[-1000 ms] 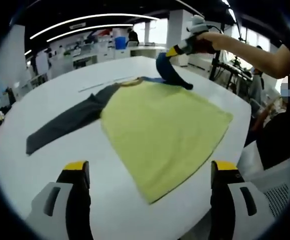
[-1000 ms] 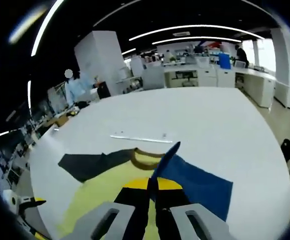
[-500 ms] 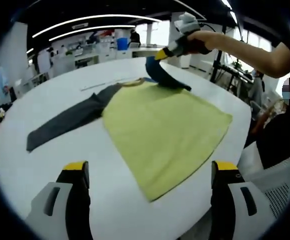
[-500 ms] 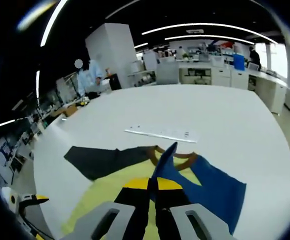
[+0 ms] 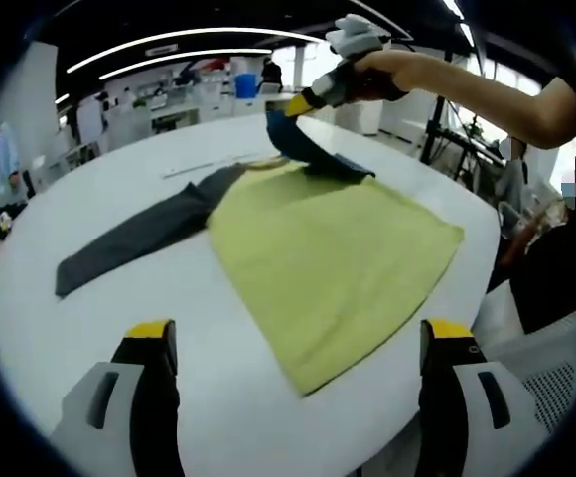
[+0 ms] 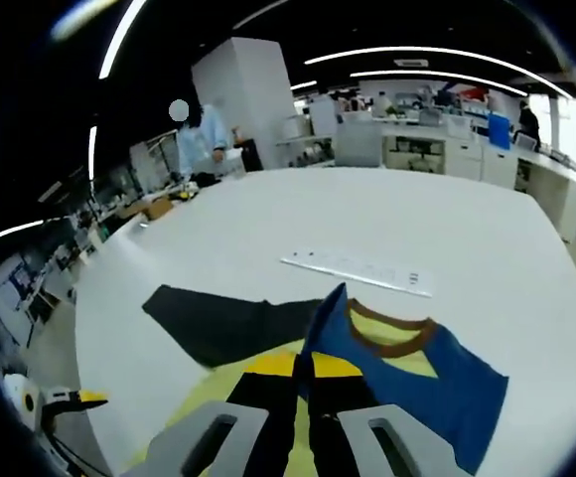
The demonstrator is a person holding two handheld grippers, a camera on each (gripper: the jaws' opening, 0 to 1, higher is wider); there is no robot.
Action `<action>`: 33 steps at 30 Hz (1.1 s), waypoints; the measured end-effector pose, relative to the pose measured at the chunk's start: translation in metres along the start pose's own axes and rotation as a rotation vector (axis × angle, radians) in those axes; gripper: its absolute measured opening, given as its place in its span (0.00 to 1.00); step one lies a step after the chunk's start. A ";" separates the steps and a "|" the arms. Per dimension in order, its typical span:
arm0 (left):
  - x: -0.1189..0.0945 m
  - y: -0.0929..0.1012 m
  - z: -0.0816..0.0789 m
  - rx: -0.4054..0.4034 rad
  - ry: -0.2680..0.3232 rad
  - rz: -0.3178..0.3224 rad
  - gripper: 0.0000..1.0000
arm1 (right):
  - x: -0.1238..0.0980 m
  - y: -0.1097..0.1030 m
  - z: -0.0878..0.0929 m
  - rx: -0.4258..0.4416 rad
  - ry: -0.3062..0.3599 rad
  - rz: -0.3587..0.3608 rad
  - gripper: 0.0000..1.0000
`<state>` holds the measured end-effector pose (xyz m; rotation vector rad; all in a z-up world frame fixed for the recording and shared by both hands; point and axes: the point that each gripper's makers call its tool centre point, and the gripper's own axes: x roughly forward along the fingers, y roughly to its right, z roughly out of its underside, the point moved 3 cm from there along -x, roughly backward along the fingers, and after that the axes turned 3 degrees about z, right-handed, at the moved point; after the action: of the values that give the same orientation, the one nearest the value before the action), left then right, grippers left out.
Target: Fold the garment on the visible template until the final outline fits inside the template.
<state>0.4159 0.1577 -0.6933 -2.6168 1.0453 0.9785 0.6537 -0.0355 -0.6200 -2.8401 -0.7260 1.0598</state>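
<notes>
Nearest in the left gripper view, the left gripper [image 5: 293,383] is held low over the table edge with its jaws spread wide and nothing between them. Just beyond it, the soft yellow-green long-sleeved garment with a brown neck band [image 5: 333,248] is laid flat on the round white table [image 5: 89,328], its dark grey sleeve [image 5: 134,237] stretched out away from the body. At the far shoulder, the blue sleeve [image 6: 422,363] is pinched in the pressed-together jaws of the right gripper [image 6: 303,383] and is lifted off the cloth, as seen in the right gripper view.

Several slips can be foreseen. The thin fabric could be lost from the narrow pinch if it is pulled taut, and the sleeve would then drop crooked. If the lift is carried too far, the yellow body could be dragged along and its outline skewed. An uneven fold could be left if the sleeve is laid down with a twist, since the left gripper is not pinning the body.

Past the collar [image 6: 392,333], a pale flat strip [image 6: 358,270], perhaps a ruler or marker, is seen on the bare tabletop; no template outline can be made out. Further off, an open office with desks, white columns and long curved ceiling lights is seen, with a person standing at the far left.
</notes>
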 end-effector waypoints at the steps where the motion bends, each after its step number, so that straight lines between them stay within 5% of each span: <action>1: -0.001 0.000 0.001 -0.001 -0.001 0.000 0.98 | 0.001 -0.004 0.000 -0.008 -0.001 -0.006 0.00; 15: -0.004 -0.002 0.006 -0.019 -0.001 -0.012 0.98 | 0.030 -0.040 0.007 -0.074 -0.050 -0.053 0.00; 33: -0.008 -0.005 0.013 -0.037 -0.001 -0.023 0.99 | 0.064 -0.067 0.057 -0.069 -0.136 -0.094 0.00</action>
<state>0.4082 0.1709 -0.6988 -2.6519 1.0040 1.0029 0.6327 0.0446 -0.6911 -2.7791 -0.9139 1.2464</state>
